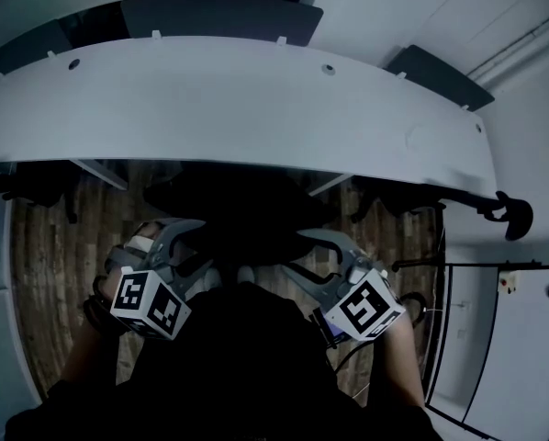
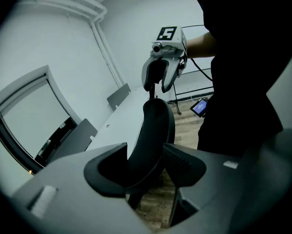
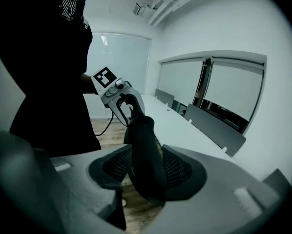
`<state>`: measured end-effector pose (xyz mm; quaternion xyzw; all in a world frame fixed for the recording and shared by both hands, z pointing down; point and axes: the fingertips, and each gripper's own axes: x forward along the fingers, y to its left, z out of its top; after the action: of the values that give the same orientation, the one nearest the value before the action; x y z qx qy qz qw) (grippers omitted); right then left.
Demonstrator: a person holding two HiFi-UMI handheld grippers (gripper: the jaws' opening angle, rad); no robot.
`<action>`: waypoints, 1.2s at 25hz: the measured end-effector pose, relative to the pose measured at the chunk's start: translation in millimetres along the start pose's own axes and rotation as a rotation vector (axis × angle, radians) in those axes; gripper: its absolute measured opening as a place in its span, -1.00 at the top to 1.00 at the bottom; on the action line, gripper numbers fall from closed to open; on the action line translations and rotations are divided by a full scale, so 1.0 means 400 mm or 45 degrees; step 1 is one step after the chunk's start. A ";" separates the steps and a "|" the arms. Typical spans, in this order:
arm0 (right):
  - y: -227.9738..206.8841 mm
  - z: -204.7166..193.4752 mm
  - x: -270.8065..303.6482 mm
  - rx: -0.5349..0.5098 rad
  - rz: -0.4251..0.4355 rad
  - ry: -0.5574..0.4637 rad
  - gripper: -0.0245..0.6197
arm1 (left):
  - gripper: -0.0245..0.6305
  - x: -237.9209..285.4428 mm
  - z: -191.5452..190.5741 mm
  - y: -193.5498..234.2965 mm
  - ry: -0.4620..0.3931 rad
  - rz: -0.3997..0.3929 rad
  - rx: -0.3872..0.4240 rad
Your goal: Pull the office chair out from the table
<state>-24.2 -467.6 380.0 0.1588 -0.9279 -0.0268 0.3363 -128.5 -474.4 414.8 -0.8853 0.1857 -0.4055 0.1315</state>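
The black office chair stands tucked under the long white table, and its dark back rises just in front of me. My left gripper is at the back's left top edge and my right gripper at its right. In the left gripper view the chair back runs between the jaws of my left gripper, with a gap on one side, so it is open. In the right gripper view the chair back stands between the spread pads of my right gripper, which is also open.
Grey chairs line the table's far side, with another at the back right. A black chair arm juts out at the table's right end. The floor is wood plank. A lit screen and cables sit behind me.
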 end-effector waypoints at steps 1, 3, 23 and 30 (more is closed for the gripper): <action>0.003 -0.006 0.000 -0.009 0.020 0.007 0.33 | 0.25 0.006 -0.004 -0.007 0.019 -0.016 0.016; 0.008 -0.014 0.005 -0.055 0.041 0.027 0.27 | 0.16 0.015 -0.008 -0.022 0.039 -0.043 0.045; 0.025 -0.176 0.133 -0.432 0.132 0.302 -0.10 | -0.40 0.149 -0.059 -0.052 0.243 -0.083 0.280; 0.025 -0.182 0.157 -0.421 0.138 0.274 -0.10 | -0.43 0.179 -0.060 -0.033 0.266 -0.040 0.333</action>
<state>-26.3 -473.8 476.5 0.0534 -0.8768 -0.1434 0.4559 -100.9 -495.7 482.9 -0.8165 0.1300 -0.5180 0.2192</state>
